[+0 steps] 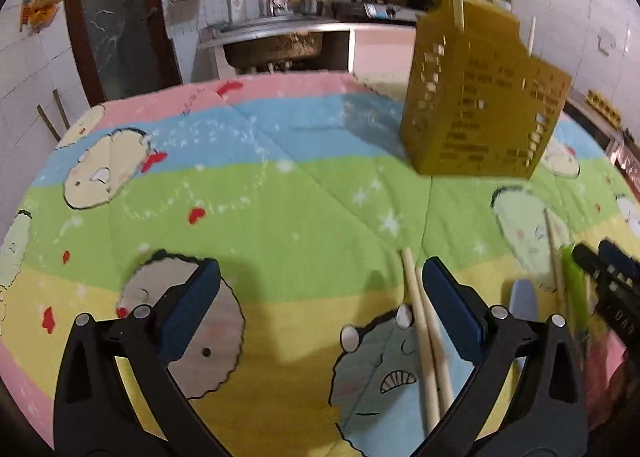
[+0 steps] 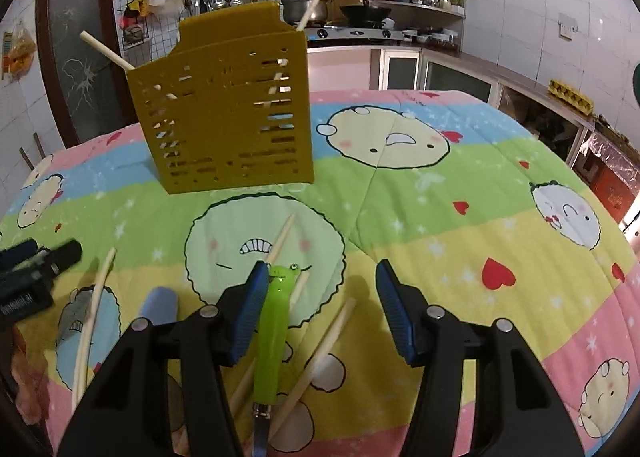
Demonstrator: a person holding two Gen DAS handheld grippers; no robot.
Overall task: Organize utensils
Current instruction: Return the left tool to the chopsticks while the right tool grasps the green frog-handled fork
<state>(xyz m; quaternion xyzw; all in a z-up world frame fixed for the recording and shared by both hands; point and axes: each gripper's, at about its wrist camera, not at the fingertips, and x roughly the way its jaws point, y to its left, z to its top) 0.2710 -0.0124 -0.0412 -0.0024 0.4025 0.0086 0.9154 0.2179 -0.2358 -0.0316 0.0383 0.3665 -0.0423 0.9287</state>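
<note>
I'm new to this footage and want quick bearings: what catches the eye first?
A mustard-yellow slotted plastic utensil holder stands at the far side of the bright cartoon-print quilt, two wooden chopsticks poking from it. Nearer, a green frog-headed plastic-handled utensil lies among loose chopsticks.

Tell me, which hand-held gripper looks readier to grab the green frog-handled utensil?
Right hand-held gripper: the green frog-handled utensil lies between its open fingers. The left hand-held gripper hovers over a chopstick pair.

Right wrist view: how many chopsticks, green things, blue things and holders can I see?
Chopsticks in holder: 2
Chopsticks on cloth: 4
Green-handled utensil: 1
Blue utensil: 1
Holder: 1
Total: 9
</note>
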